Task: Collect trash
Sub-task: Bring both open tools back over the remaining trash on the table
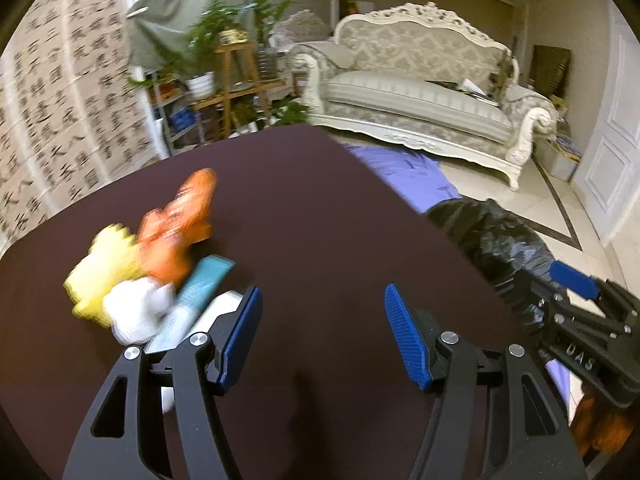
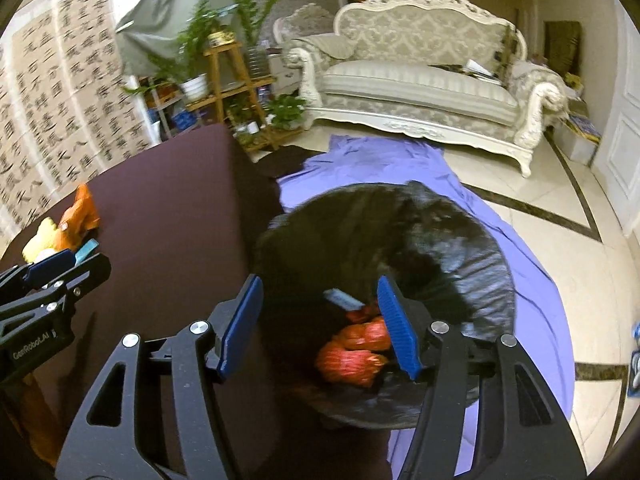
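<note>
Item: trash collection, table to lined bin. Left gripper (image 1: pixel 323 334): blue pads spread apart, nothing between them, poised over the dark brown table (image 1: pixel 320 208) just right of the remaining litter. Right gripper (image 2: pixel 320 326): likewise spread and empty, hanging above the mouth of the black bin bag (image 2: pixel 472 264), which stands beside the table edge on a purple cloth (image 2: pixel 520 248). Remaining on table, clustered near the left edge of the left view: one crumpled orange wrapper (image 1: pixel 180 224), one crumpled yellow wrapper (image 1: pixel 102 274), one white paper wad (image 1: pixel 138 310), one teal-and-white packet (image 1: pixel 202 290), the last lying against the left pad; the wad, yellow and orange pieces touch one another. A further white piece under the left finger cannot be identified. Already in bag: crumpled orange-red wrappers (image 2: pixel 356 354) and a small blue-white packet (image 2: pixel 344 300). Step in hand, by judgement: return to the pile for the next piece. Handling notes: take the outermost item first, probably the teal packet, so the heap is not scattered; centre the pads on one piece and close on its bulk, since crumpled film springs and slips; carry it well over the bag's rim before releasing. Risk: dragging neighbours off the table edge.
</note>
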